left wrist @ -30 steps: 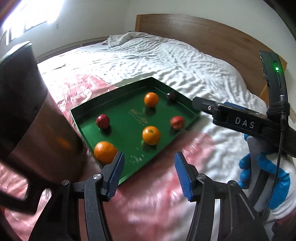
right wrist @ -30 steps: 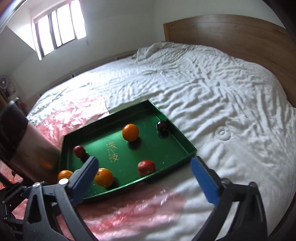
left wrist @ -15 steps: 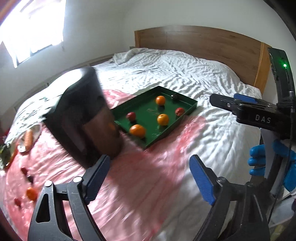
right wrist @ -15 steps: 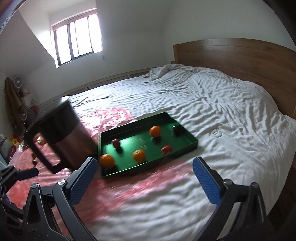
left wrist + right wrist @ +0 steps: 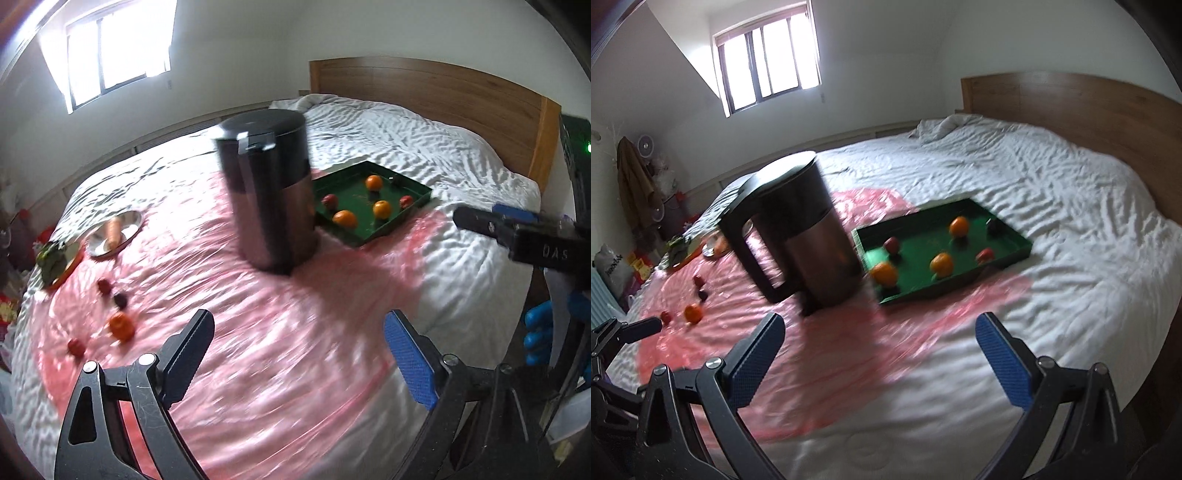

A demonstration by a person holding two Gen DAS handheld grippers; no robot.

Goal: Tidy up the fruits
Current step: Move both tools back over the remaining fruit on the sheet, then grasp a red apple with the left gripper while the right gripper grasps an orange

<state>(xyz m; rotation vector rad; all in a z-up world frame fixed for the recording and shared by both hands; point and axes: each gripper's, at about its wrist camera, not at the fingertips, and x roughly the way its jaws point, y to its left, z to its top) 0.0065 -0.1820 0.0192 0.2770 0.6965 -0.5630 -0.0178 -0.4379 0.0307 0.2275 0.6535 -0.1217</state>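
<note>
On the bed, both views now sit farther back vs a sec ago: bin [image 5: 271,192] fully visible, green tray [image 5: 373,201] smaller. Left gripper [image 5: 297,358] jaws opening, nothing btwn; right gripper [image 5: 879,354] jaws apart, empty. Tray holds 3 oranges [image 5: 941,264], 2 red fruits [image 5: 984,254], 1 dark fruit [image 5: 993,226]. Loose on pink sheet [image 5: 258,332]: 4 fruits, incl. 1 orange [image 5: 121,325]. 2 plates [image 5: 117,233] at far left
</note>
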